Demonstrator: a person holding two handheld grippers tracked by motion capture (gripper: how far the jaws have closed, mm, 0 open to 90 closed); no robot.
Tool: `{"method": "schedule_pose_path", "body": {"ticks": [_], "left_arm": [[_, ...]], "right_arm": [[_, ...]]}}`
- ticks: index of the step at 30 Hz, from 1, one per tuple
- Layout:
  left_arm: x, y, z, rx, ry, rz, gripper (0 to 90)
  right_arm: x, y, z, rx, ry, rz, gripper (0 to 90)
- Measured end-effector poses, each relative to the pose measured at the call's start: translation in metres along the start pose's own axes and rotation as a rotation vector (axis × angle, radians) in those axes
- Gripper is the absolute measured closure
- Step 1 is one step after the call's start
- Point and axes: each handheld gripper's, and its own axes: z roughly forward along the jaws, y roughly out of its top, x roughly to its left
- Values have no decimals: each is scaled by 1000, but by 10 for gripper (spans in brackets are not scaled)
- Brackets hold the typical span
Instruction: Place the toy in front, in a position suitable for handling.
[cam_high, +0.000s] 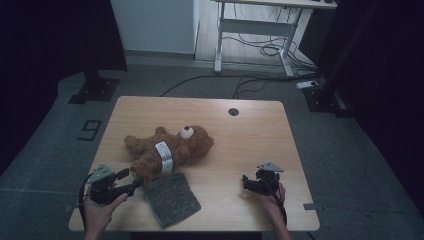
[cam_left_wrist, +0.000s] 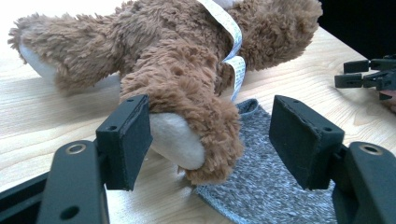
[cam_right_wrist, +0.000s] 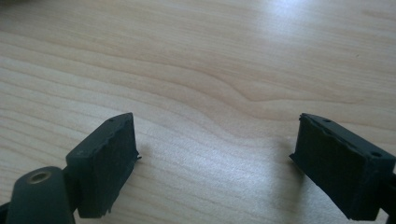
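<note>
**High view: left gripper at the bear's foot**

High view: the teddy bear (cam_high: 170, 148) lies mid-table, long axis slanting from its head at upper right to its legs at lower left, one foot by the grey cloth (cam_high: 172, 198).

Left gripper view: the left gripper (cam_left_wrist: 210, 135) stands spread around the foot (cam_left_wrist: 180, 144), one pad touching. Probably light, soft and squashy; the leg suits a pinch.

Right gripper view: the right gripper (cam_right_wrist: 215, 163) gapes over bare table (cam_right_wrist: 210, 70).
</note>
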Motion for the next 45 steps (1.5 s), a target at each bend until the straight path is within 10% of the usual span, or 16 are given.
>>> {"method": "schedule_pose_path", "body": {"ticks": [15,25,33,38,45], "left_arm": [[-4,18,19,35,-7,33,265],[4,42,62,122,-37,21,260],[8,43,73,182,2,36,305],[15,37,78,237,81,35,306],[18,33,85,217,27,22,538]], "right_arm": [[18,32,-3,-116,137,-47,130],[77,121,35,-138,330,-146,77],[109,143,74,-54,380,-173,46],[108,144,85,-54,464,-137,187],[108,143,84,-34,475,-184,411]]}}
